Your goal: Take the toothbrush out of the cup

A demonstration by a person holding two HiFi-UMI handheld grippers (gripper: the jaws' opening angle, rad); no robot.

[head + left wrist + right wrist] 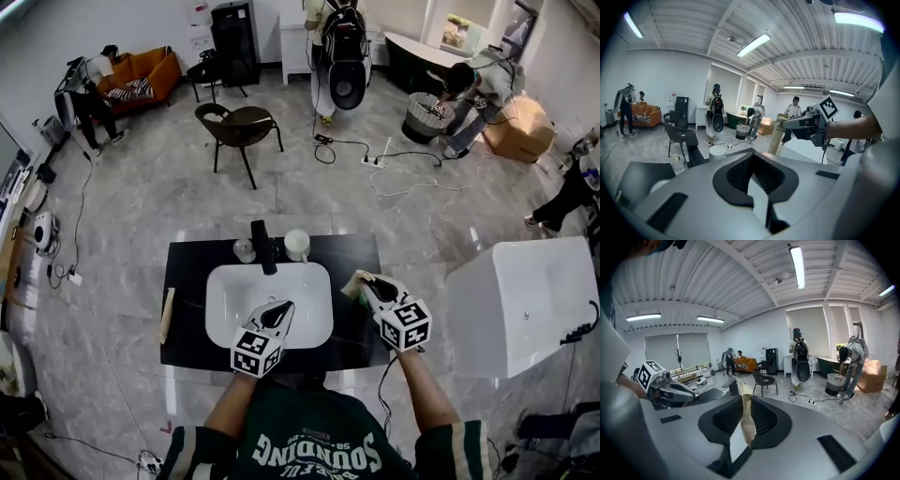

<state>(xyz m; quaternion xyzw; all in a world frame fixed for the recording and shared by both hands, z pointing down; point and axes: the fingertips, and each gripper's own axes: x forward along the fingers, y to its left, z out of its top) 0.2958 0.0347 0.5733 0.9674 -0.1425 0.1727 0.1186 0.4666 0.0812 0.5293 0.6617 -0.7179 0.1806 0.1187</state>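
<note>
Toothbrush (746, 413), a flat pale-tan strip that looks paper-wrapped, stands upright, pinched in the right claw (367, 284) above the right side of the black table (187, 281), apart from the white cup (296, 245). The left claw (275, 315) hovers over the sink (225, 292), jaws together on nothing.

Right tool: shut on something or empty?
Shut on a beige strip: in the right gripper view the right tool has its jaws pressed against both sides of it.

Toothbrush (744, 423): flat beige strip, near upright, pinched between the jaws of the right gripper (742, 405), at three o'clock of the basin (225, 281). Cup (296, 244): white, upright, at the basin's one o'clock, apart from the toothbrush.
</note>
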